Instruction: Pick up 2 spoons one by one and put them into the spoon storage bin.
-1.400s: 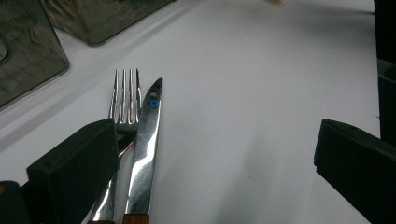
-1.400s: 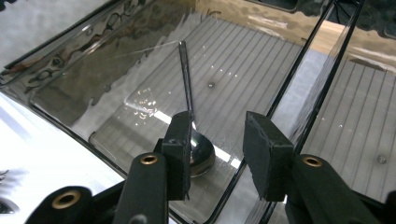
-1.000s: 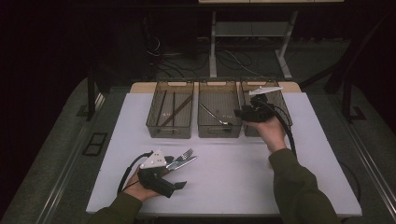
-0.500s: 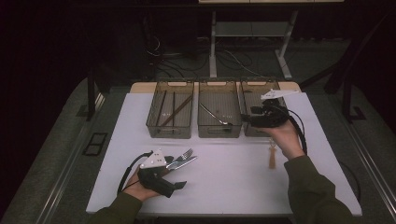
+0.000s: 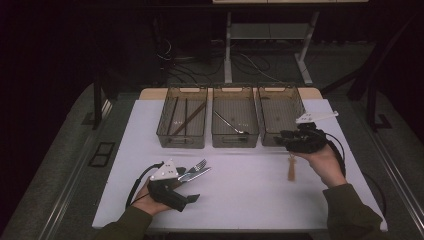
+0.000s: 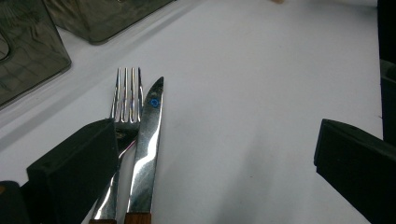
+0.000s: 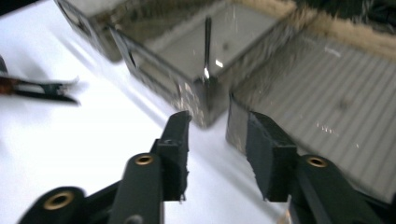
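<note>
Since the earlier frame the right gripper [image 5: 285, 141] has slid from over the right-hand smoky plastic bin [image 5: 280, 95] to its front corner, uncovering a small wooden-handled utensil [image 5: 291, 170] on the white table [image 5: 250, 195]; its head is too blurred to name. The jaws have just been closing and stand partly apart, holding nothing. The left gripper [image 6: 215, 172] rests wide open around a steel fork [image 6: 126, 98] and steel knife [image 6: 148, 140], their wooden handles cut off
</note>
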Available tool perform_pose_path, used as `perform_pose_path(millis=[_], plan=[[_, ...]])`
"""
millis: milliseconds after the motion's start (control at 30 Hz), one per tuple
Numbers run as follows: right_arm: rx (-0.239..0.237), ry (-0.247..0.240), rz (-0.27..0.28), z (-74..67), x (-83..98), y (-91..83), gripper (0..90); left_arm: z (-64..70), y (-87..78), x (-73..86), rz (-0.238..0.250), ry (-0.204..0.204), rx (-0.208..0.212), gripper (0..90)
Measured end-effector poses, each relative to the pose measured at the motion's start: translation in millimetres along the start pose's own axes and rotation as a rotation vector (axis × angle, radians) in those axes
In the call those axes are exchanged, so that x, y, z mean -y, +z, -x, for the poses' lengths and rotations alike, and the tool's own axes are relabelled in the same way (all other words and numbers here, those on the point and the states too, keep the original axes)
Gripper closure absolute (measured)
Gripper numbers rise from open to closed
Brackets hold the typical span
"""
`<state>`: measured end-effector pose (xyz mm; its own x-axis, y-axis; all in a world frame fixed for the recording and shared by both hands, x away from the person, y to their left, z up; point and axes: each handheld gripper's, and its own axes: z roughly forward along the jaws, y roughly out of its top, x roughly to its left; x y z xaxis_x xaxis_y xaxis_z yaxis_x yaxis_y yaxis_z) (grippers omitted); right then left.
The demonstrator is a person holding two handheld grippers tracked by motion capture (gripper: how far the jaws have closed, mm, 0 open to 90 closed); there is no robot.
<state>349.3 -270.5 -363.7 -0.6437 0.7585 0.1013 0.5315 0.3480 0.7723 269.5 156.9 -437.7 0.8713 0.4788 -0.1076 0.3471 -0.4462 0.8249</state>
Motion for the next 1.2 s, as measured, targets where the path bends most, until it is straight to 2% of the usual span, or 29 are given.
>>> perform_pose_path(millis=[100,200,333,500,667,867,1000,1200], plan=[[0.007,0.002,-0.037,4.0,13.2,-1.6,66.3,0.3,0.0,-0.1,-0.001,0.0,-0.001,0.0],[0.021,0.027,-0.072,9.2,25.9,-1.9,65.9,0.1,0.1,-0.1,-0.003,0.001,-0.002,0.0],[0.045,0.027,-0.115,13.6,39.2,-1.8,67.8,0.6,-0.3,-0.1,0.0,0.0,-0.002,0.0],[0.036,0.033,-0.16,16.1,55.5,-1.2,79.3,0.8,-0.4,-0.2,-0.002,0.003,-0.002,0.0],[-0.013,0.022,-0.197,7.1,66.3,-0.4,88.3,0.9,-0.4,-0.3,0.0,0.002,-0.003,0.0],[-0.072,-0.005,-0.24,-11.0,74.8,5.9,89.7,1.2,-0.5,-0.4,-0.001,0.003,-0.004,0.0],[-0.064,-0.033,-0.286,-15.7,79.8,10.6,89.8,1.2,-0.5,-0.4,-0.002,0.004,-0.003,0.0],[-0.051,-0.038,-0.29,-13.3,83.0,3.4,89.8,1.0,-0.2,-0.3,-0.005,0.004,-0.003,0.0]])
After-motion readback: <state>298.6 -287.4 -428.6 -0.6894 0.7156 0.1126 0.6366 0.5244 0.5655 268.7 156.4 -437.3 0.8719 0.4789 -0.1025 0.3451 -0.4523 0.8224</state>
